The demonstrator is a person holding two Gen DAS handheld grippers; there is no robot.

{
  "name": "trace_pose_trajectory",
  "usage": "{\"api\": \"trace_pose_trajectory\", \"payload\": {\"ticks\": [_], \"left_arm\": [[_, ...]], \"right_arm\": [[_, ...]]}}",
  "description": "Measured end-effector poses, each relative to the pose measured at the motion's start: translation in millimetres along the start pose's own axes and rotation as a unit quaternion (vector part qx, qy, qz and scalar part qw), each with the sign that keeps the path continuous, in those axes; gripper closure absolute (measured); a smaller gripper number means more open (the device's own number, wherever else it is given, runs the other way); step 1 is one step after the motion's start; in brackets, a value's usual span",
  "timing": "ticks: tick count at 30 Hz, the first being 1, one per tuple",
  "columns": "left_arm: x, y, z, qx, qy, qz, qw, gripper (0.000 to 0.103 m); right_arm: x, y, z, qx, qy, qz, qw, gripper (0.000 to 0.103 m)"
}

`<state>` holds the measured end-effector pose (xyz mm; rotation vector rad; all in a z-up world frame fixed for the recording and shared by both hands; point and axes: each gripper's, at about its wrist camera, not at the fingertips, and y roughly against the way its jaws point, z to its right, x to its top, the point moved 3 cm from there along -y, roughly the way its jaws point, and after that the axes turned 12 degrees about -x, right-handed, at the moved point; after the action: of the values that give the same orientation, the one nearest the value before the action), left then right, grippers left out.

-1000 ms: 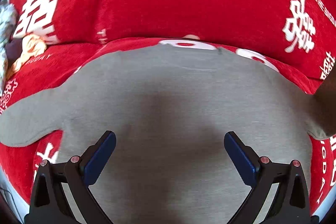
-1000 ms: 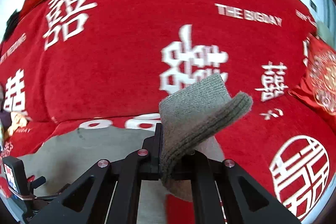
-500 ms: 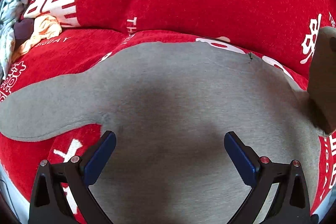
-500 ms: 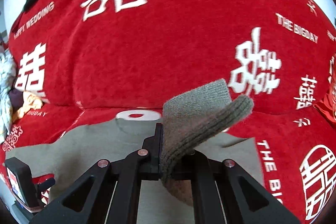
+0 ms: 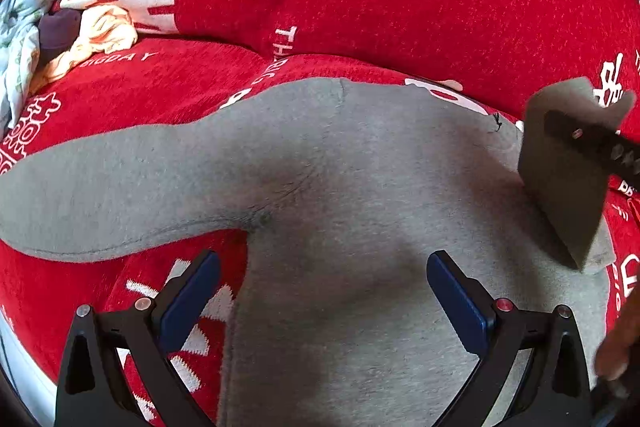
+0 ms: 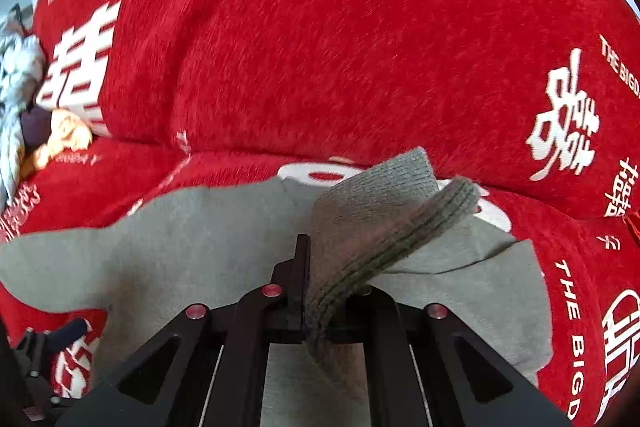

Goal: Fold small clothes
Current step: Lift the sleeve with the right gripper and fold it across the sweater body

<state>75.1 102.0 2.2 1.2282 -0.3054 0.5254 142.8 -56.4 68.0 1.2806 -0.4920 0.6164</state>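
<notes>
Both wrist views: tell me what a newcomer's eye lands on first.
First comes the bright red plush sofa cover with white characters, which fills both views. Spread flat on its seat lies a plain grey long-sleeved knit top; the right gripper holds its ribbed cuff lifted above the body, fingers shut on it. The left gripper hangs open over the top near its armpit.

Your left gripper hangs angled down, jaws spread wide, nothing between. Your right gripper is clamped tight on fabric.
</notes>
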Motion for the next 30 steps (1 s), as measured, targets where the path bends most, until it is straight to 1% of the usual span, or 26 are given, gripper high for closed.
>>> {"api": "trace_pose_trajectory", "payload": {"ticks": [8, 10, 13, 18, 24, 27, 30], "left_arm": [[2, 7, -7, -0.01, 0.006, 0.007, 0.9999, 0.0], [3, 8, -10, -0.013, 0.012, 0.007, 0.9998, 0.0], [5, 10, -14, -0.019, 0.021, 0.01, 0.9996, 0.0], [6, 9, -19, -0.016, 0.024, 0.006, 0.9996, 0.0], [5, 8, -21, -0.014, 0.026, 0.003, 0.9995, 0.0], [6, 10, -20, -0.012, 0.025, 0.004, 0.9996, 0.0], [5, 13, -25, 0.001, 0.029, 0.004, 0.9996, 0.0]], "right_arm": [[-13, -17, -31, 0.004, 0.019, -0.016, 1.0, 0.097], [-12, -17, -38, 0.009, 0.021, -0.017, 1.0, 0.097], [-5, -10, -49, 0.014, 0.031, -0.006, 0.999, 0.097], [3, -10, -62, 0.014, 0.04, -0.002, 0.999, 0.097], [-11, -36, -66, 0.016, 0.044, -0.035, 0.998, 0.097], [-16, -44, -70, 0.019, 0.049, -0.045, 0.998, 0.097], [-19, -47, -76, 0.025, 0.054, -0.051, 0.997, 0.097]]}}
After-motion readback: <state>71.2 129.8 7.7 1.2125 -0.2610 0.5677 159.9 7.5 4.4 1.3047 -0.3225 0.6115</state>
